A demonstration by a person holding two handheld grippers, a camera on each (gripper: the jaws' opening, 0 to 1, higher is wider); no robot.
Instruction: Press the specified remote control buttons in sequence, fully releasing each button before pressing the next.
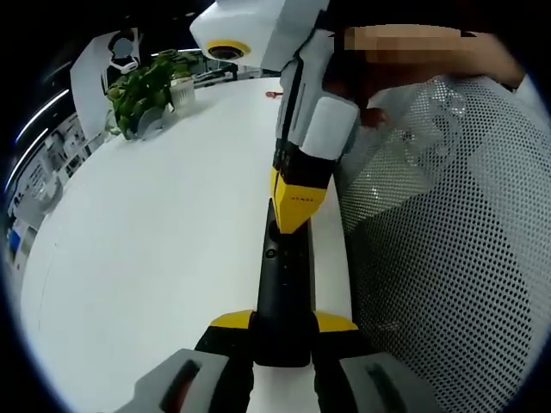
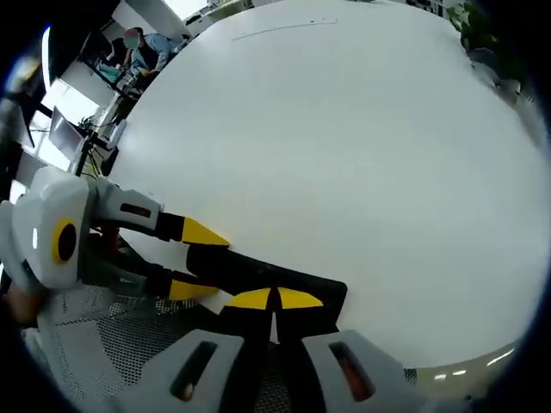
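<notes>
At table edge (image 1: 172, 258): slim black remote (image 1: 282, 292), left gripper (image 1: 284, 325) clamping it.

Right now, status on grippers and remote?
Left gripper shut on remote. Right gripper shut, tips on remote's face. Plant far off, nothing blocking.

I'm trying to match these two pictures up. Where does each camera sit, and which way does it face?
Left gripper view: rides the left gripper, looking along the remote toward a plant; the right gripper comes in from above.
Right gripper view: rides the right gripper, looking across the table; the left gripper shows at left.
Shared: remote, table, both grippers.
</notes>
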